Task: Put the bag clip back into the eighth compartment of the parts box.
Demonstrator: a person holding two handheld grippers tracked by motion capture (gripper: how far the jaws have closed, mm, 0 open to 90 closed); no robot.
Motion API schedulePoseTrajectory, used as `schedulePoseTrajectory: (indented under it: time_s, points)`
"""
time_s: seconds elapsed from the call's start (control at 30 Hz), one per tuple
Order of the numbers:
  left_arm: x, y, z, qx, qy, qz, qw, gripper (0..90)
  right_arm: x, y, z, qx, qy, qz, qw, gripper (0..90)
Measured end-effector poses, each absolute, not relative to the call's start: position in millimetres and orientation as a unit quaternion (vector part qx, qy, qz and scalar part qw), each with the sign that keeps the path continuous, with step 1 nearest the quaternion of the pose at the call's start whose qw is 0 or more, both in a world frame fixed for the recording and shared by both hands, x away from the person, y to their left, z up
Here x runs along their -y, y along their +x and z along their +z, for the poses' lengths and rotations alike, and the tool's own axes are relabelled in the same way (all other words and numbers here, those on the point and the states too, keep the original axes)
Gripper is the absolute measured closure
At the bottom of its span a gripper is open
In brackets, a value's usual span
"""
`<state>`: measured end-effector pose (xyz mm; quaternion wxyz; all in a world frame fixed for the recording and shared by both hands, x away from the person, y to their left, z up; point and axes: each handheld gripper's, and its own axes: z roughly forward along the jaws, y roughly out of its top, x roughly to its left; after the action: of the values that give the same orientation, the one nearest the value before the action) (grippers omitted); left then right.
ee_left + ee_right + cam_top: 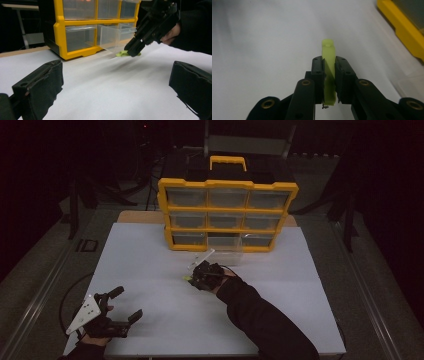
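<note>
The right gripper (329, 66) pinches a green piece (328, 53) above the white mat (165, 320) — just before the organizer's (227, 215) pulled-out drawer (113, 35). The left gripper (125, 306) rests spread wide — holding nothing.

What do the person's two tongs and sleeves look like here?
Both tongs are black. The left tongs carry a pale grey three-cornered plate and thick, blocky pads; a dark cable loops from them. The right tongs have linkage arms with brass-coloured rivets. The right sleeve is dark.
</note>
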<state>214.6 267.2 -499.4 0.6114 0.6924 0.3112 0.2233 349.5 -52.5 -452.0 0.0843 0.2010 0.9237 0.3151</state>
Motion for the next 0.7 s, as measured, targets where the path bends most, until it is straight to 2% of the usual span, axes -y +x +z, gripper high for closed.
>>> schedulePoseTrajectory:
  time_s: [0.7]
  points:
    - [-267.7, 214.6, -499.5, -0.313, 0.691, 0.224, 0.611, 0.2, 86.6, 358.6, -410.9, -0.913, 0.209, 0.334, 0.108, 78.9]
